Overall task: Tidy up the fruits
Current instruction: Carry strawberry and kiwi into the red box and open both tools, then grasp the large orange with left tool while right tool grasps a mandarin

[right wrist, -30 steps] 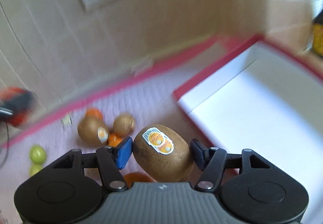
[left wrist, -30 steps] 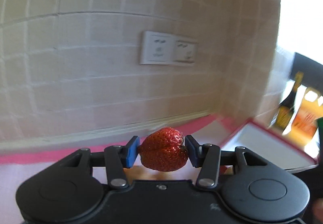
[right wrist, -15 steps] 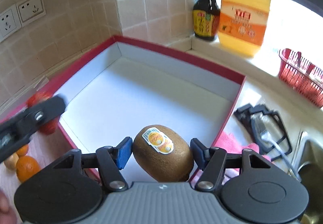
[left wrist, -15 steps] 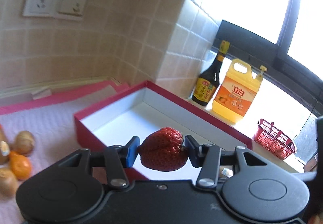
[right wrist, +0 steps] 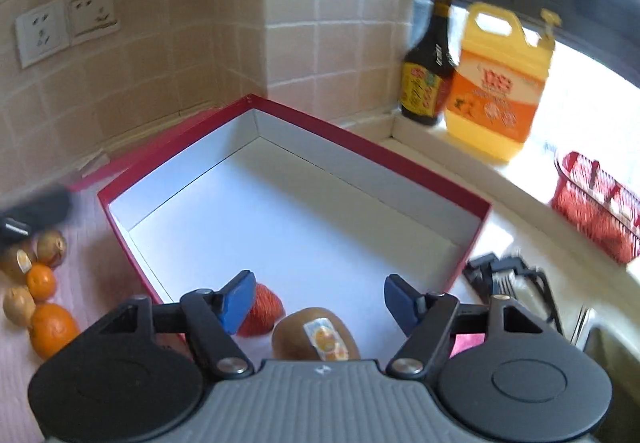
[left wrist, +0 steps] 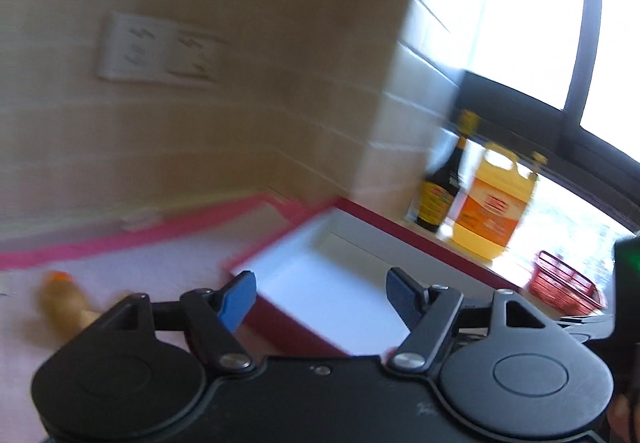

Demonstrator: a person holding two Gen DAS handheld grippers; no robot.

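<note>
A red box with a white inside (right wrist: pixel 304 227) lies on the counter, its near-left corner also in the blurred left wrist view (left wrist: pixel 320 283). A strawberry (right wrist: pixel 262 309) and a brown kiwi with a sticker (right wrist: pixel 316 335) rest on the box floor near its front edge. My right gripper (right wrist: pixel 320 301) hangs just above the kiwi, its jaws opening, pads clear of the fruit. My left gripper (left wrist: pixel 322 297) has jaws opening with nothing between them, over the box's left corner. Part of the left gripper (right wrist: pixel 32 213) shows as a dark blur left of the box.
Loose oranges (right wrist: pixel 52 329) and kiwis (right wrist: pixel 52 247) lie on the pink mat left of the box. A dark sauce bottle (right wrist: pixel 428 59) and a yellow jug (right wrist: pixel 500 79) stand on the sill. A red basket (right wrist: pixel 596 207) and a black stove grate (right wrist: pixel 508 279) are at right.
The left gripper let go of the strawberry, which now lies in the box, and swung left. The right gripper released the kiwi onto the box floor and widened its jaws.
</note>
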